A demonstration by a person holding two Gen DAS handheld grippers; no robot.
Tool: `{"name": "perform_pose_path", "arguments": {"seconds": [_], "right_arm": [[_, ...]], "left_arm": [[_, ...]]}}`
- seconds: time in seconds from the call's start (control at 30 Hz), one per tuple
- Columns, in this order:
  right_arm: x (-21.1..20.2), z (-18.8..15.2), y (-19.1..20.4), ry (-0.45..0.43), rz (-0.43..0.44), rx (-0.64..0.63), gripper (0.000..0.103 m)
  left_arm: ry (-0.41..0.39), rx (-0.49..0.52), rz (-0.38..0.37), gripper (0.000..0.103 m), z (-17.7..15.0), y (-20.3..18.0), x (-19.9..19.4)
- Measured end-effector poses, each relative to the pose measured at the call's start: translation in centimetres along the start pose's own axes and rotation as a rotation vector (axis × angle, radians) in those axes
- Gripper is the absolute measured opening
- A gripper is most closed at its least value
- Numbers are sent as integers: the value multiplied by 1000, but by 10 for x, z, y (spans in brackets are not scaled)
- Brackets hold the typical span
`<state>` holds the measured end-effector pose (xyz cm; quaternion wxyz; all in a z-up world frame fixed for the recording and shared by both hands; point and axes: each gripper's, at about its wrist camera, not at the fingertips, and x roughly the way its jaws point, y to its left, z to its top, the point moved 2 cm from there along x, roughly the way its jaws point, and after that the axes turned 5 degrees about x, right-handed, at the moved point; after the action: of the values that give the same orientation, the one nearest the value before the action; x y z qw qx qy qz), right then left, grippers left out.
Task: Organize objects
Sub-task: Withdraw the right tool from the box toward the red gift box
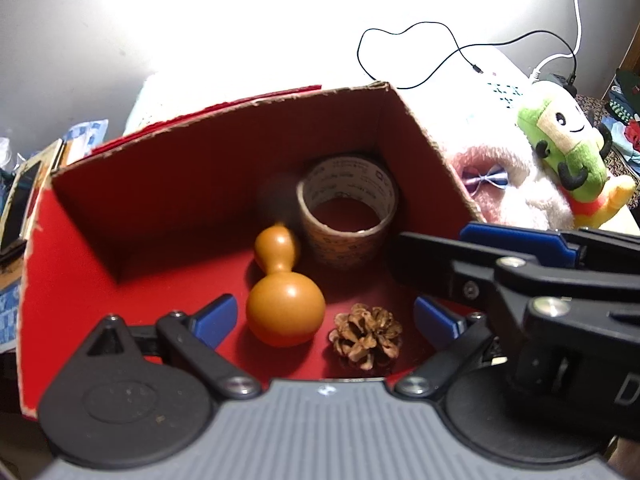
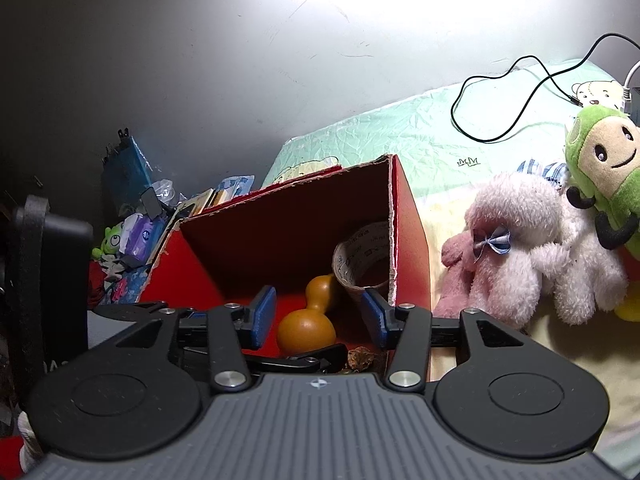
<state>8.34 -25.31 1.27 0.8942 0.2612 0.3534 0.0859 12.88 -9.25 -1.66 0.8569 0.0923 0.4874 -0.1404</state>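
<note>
A red cardboard box [image 1: 168, 184] lies open toward me on the bed. Inside it are an orange gourd [image 1: 284, 312], a brown tape roll [image 1: 346, 220] behind it, and a pine cone [image 1: 366, 338] at the front. My left gripper [image 1: 326, 320] is open inside the box. Its blue pads stand on either side of the gourd and pine cone, clear of both. My right gripper [image 2: 319, 316] is open at the box's mouth with nothing between its pads; the gourd [image 2: 308, 326] and tape roll [image 2: 362, 260] lie beyond them. The right gripper [image 1: 432, 240] also reaches in from the right over the box's right wall.
A pink and white plush [image 2: 520, 252] and a green plush [image 2: 604, 176] lie right of the box on the sheet. A black cable [image 2: 516, 92] loops behind them. Tissue packs, a small green toy and other clutter [image 2: 136, 232] crowd the left, beside a dark case [image 2: 44, 280].
</note>
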Motion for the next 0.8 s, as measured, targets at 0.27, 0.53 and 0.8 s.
{"name": "perform_pose_path", "arguments": {"seconds": [0.27,0.53,0.8], "right_arm": [[-21,-2,6,-32,51,-36,53],[-38,-7,4,-31,86,-55,53],[-53,-13,-2,-14,117,-59,53]], "left_arm": [[-48,-17,94,96,-9,-7,-32],[-70,-42,164,97,-17,-16,-53],[-65,-70,189,97,-28,-32,-67]]}}
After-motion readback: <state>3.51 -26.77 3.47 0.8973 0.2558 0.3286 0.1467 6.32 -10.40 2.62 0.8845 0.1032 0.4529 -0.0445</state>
